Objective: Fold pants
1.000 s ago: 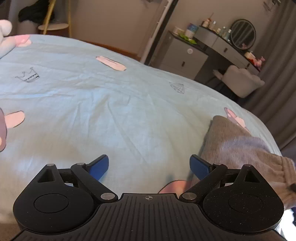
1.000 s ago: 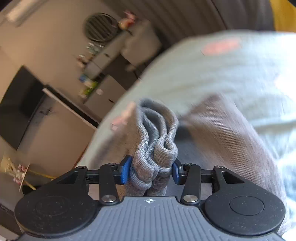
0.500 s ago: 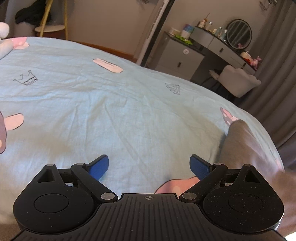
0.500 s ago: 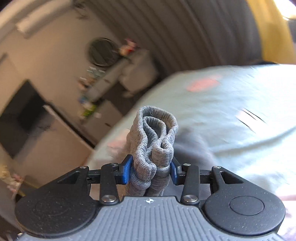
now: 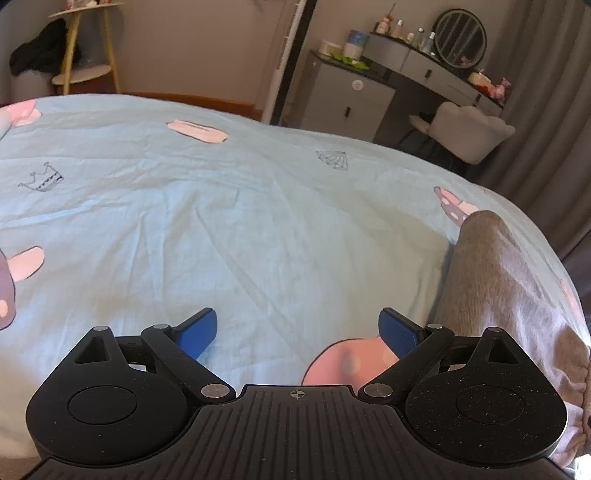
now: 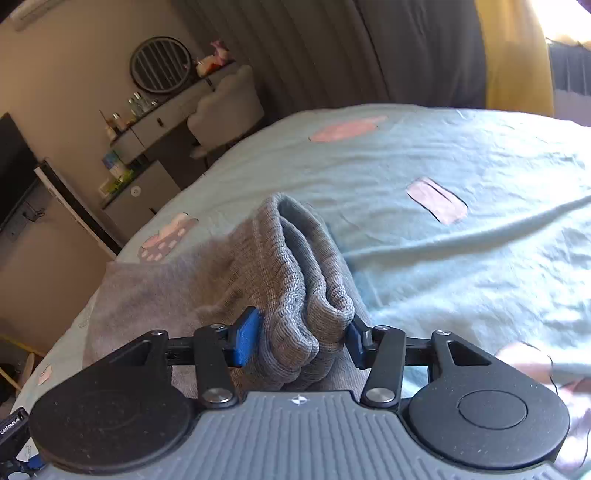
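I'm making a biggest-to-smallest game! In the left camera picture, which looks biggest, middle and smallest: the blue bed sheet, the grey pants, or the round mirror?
As they look in the left wrist view:
1. Blue bed sheet, filling most of the picture.
2. Grey pants, at the right edge.
3. Round mirror, tiny, though it is far away, so its real size is unsure.

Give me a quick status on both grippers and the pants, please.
Left gripper open, empty, over blue bedsheet. Right gripper shut on bunched grey pants. Nothing in the way.

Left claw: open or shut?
Open. The left claw has its blue fingertips spread wide over the blue bedsheet, nothing between them.
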{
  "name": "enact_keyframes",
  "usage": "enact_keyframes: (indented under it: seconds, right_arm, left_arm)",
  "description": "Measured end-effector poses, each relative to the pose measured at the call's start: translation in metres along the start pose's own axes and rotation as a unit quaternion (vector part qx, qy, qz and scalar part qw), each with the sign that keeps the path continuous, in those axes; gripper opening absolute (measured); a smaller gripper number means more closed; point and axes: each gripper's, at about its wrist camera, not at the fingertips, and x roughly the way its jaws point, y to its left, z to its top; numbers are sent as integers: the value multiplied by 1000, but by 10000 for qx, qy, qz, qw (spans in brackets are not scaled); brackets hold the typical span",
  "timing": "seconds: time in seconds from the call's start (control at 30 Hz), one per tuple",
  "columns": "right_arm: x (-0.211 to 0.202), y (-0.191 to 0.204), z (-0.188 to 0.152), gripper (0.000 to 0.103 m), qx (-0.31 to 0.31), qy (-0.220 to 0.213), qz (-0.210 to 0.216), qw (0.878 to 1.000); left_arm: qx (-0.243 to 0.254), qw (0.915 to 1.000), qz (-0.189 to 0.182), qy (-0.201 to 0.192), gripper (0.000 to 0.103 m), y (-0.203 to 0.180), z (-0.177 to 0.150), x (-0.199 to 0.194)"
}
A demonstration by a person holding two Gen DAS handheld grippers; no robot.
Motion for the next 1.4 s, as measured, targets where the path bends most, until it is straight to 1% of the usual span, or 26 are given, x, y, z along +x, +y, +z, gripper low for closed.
enact_keyframes:
  seconds: [0.13, 0.2, 0.3, 0.4, 0.47, 0.5, 0.53, 0.6, 0.63, 0.67, 0.73, 0.77, 0.83, 0.87, 0.9, 0.93, 1.0, 1.07, 1.1, 1.13, 1.17, 1.27, 1.33, 1.37, 1.4]
  right_arm:
    - [-8, -4, -1, 57, 98, -19, -21, 9999]
    - [-17, -3, -5, 61, 18, -143, -155, 9998]
    - [-30, 3, -5, 60, -172, -417, -251, 9987]
    - [-46, 16, -6, 60, -462, -784, -153, 9957]
    - [-54, 28, -7, 58, -757, -1023, -36, 9919]
    - [-57, 34, -8, 56, -892, -1089, 49, 9900]
    - [-57, 40, -9, 53, -1033, -1092, 147, 9885]
    - [-52, 53, -11, 43, -1330, -980, 316, 9857]
    - [-49, 59, -13, 40, -1490, -929, 346, 9839]
    - [-46, 65, -16, 39, -1659, -906, 367, 9813]
    - [-38, 68, -21, 39, -1778, -815, 442, 9797]
    - [-33, 67, -24, 39, -1790, -720, 397, 9804]
    - [-16, 60, -33, 34, -1843, -464, 66, 9818]
    - [-9, 54, -36, 31, -1844, -362, -44, 9822]
    - [-5, 50, -36, 30, -1736, -295, -97, 9843]
    - [-6, 46, -33, 30, -1626, -351, -13, 9861]
    - [-5, 42, -29, 29, -1466, -353, 10, 9886]
    - [-5, 40, -30, 29, -1446, -386, 60, 9887]
    - [-5, 39, -31, 29, -1470, -394, 58, 9883]
    - [-4, 39, -30, 29, -1464, -393, 65, 9884]
    - [-3, 37, -28, 29, -1419, -381, 109, 9891]
    - [-6, 30, -19, 29, -1176, -286, 288, 9922]
    - [-17, 19, -10, 36, -760, -228, 541, 9954]
    - [-21, 14, -7, 56, -526, -231, 599, 9966]
    - [-26, 6, -3, 68, -291, -258, 624, 9973]
  left_arm:
    - [48, 10000, 17, 49, 98, -1, 0, 1]
    - [62, 10000, 23, 57, 98, -1, 0, 1]
    - [74, 9999, 15, 87, 98, -2, 0, 1]
    - [192, 9998, -33, 62, 98, -5, 0, -1]
    - [354, 9992, -186, 95, 98, -11, 0, -3]
    - [447, 9985, -302, 110, 98, -15, -1, -4]
    - [548, 9975, -432, 119, 98, -19, 0, -5]
    - [728, 9947, -722, 115, 98, -31, 0, -6]
    - [800, 9931, -851, 72, 98, -38, 1, -7]
    - [870, 9917, -942, 39, 98, -45, 1, -7]
    - [1081, 9884, -1068, 0, 98, -62, 3, -5]
    - [1186, 9870, -1084, -13, 98, -71, 4, -3]
    - [1354, 9850, -1063, -77, 98, -87, 7, 5]
    - [1430, 9843, -1031, -81, 98, -94, 8, 11]
    - [1491, 9838, -991, -63, 98, -101, 10, 18]
    - [1534, 9836, -954, 4, 98, -108, 10, 28]
    - [1537, 9837, -893, 266, 98, -117, 11, 49]
    - [1625, 9812, -881, 564, 99, -124, 5, 69]
    - [1716, 9793, -800, 721, 99, -127, 0, 80]
    - [1768, 9783, -750, 779, 103, -127, -4, 89]
    - [1761, 9783, -777, 768, 103, -125, -4, 92]
    - [1680, 9755, -1016, 994, 103, -117, 5, 92]
    - [1720, 9691, -1278, 1221, 103, -106, 10, 91]
    - [1750, 9658, -1407, 1296, 103, -102, 11, 90]
    - [1797, 9616, -1547, 1385, 103, -98, 12, 89]
